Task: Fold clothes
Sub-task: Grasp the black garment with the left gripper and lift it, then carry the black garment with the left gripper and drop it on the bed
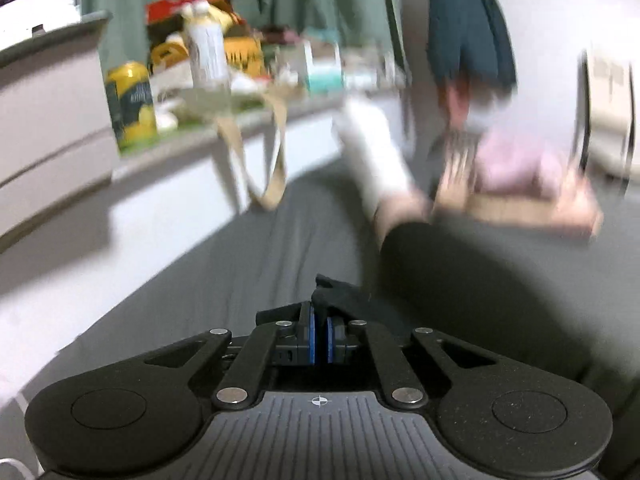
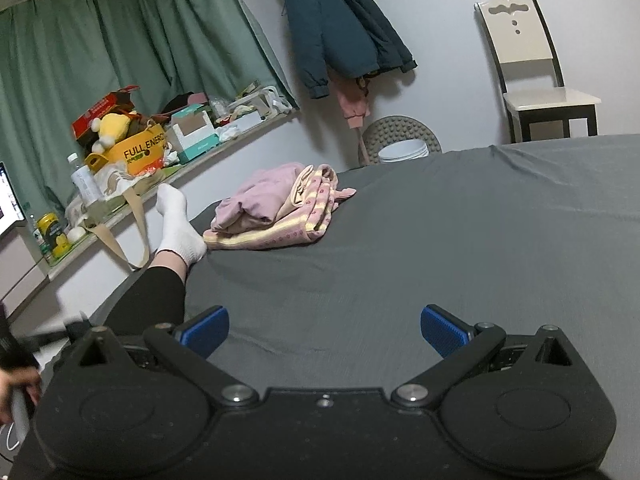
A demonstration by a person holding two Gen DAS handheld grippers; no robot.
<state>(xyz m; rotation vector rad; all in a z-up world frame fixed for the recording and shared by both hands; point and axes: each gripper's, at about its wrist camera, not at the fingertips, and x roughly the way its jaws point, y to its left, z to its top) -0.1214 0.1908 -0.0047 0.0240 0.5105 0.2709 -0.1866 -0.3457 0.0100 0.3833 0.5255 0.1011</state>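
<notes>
- Our left gripper (image 1: 319, 340) has its jaws pressed together on a bit of black cloth (image 1: 338, 294), which sticks up just past the blue pads (image 1: 312, 340). We cannot tell what garment it belongs to.
- Our right gripper (image 2: 324, 330) hangs over the grey bed (image 2: 440, 240) with its jaws wide apart and nothing between them.
- We take the bed as our landmark. A pile of pink clothes (image 2: 276, 208) lies on it towards its far end, one piece striped pale yellow with small dots.
- Just beside the pile, at the bed's left edge, rests a leg in a black trouser (image 2: 156, 300) and a white sock (image 2: 178, 224).
- Left of the bed runs a cluttered shelf (image 2: 168, 172) with a yellow box (image 2: 144, 154), a bottle (image 2: 85, 184) and a yellow can (image 2: 52, 232); a beige strap (image 2: 136, 232) hangs from it.
- Beyond the bed's far end a dark coat (image 2: 340, 32) hangs on the wall, and a chair (image 2: 536, 80) stands to the right of it.
- The left wrist view is blurred, so the pile there is only a pink smear.
</notes>
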